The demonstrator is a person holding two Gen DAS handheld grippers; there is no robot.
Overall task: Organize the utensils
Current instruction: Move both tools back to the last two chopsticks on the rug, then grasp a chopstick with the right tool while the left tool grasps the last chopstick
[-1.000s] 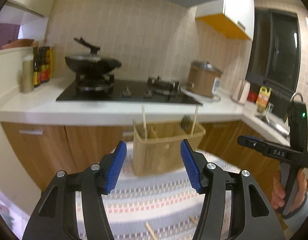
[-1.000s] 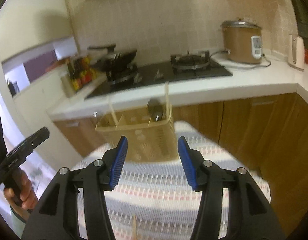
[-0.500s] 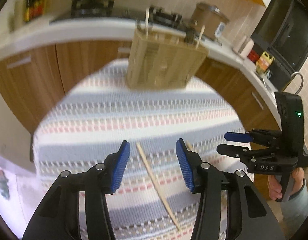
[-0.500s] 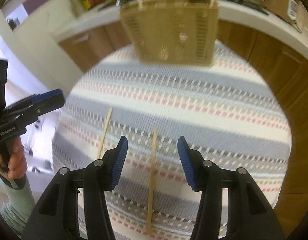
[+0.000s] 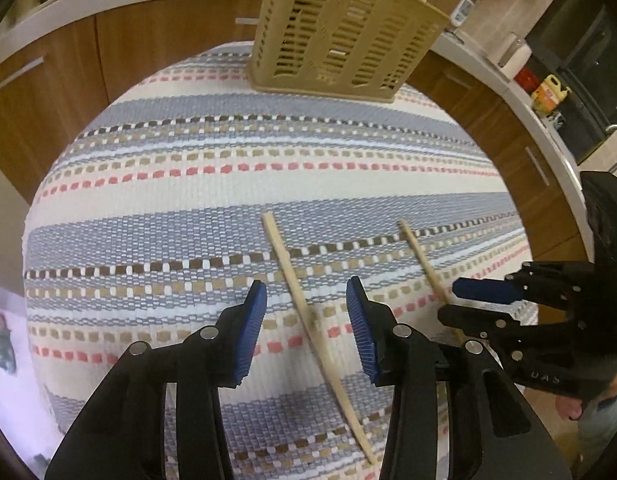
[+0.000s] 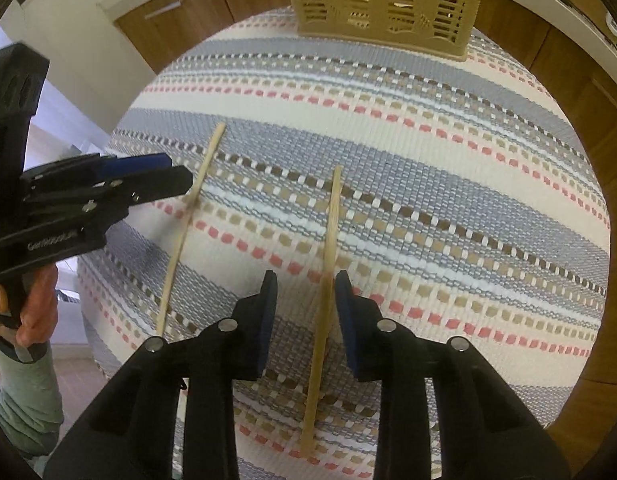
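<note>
Two pale wooden chopsticks lie apart on a round table with a striped cloth. My left gripper points steeply down with the left chopstick between its blue pads; the jaws are closing and a gap shows on both sides. My right gripper straddles the right chopstick, also closing, with the pads clear of the stick. Each gripper shows in the other's view: the right gripper and the left gripper. A beige slotted utensil basket stands at the table's far edge.
Wooden cabinet doors under a white counter curve around the far side of the table. A yellow bottle stands on the counter at the right. A person's hand and green sleeve hold the left gripper's handle.
Both grippers have dropped toward the table and tipped downward. Their jaws have narrowed, and each now has a chopstick between its pads. The basket has moved to the top of both views.
</note>
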